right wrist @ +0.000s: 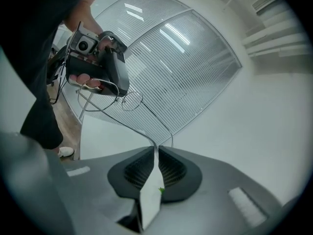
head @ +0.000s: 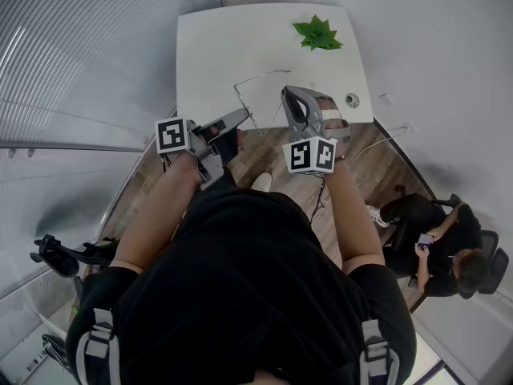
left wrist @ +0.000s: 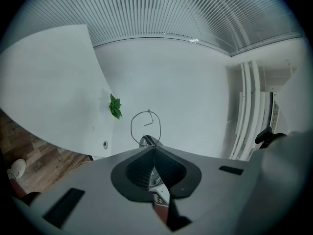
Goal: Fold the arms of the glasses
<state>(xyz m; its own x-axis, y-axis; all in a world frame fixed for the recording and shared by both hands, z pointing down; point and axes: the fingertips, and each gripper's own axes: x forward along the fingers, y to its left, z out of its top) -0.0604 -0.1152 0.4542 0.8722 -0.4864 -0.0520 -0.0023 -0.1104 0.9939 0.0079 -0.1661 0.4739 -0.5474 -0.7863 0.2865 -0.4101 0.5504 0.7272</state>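
Thin wire-framed glasses (head: pixel 260 76) hang in the air above the white table (head: pixel 216 46), held between both grippers. My left gripper (head: pixel 244 115) is shut on the frame. In the left gripper view one round lens rim (left wrist: pixel 145 126) sticks up just past the closed jaws of the left gripper (left wrist: pixel 153 148). My right gripper (head: pixel 287 95) is shut on one arm of the glasses. In the right gripper view that arm (right wrist: pixel 124 124) runs as a thin wire from the right gripper (right wrist: pixel 157 148) up to the lenses (right wrist: pixel 132 99) at the left gripper (right wrist: pixel 116 80).
A green leafy ornament (head: pixel 317 34) and a small round fitting (head: pixel 352 99) are on the table. A slatted glass wall (head: pixel 72 62) stands on the left. A person (head: pixel 441 243) sits on a chair at the lower right. A wooden floor (head: pixel 264 155) lies below the grippers.
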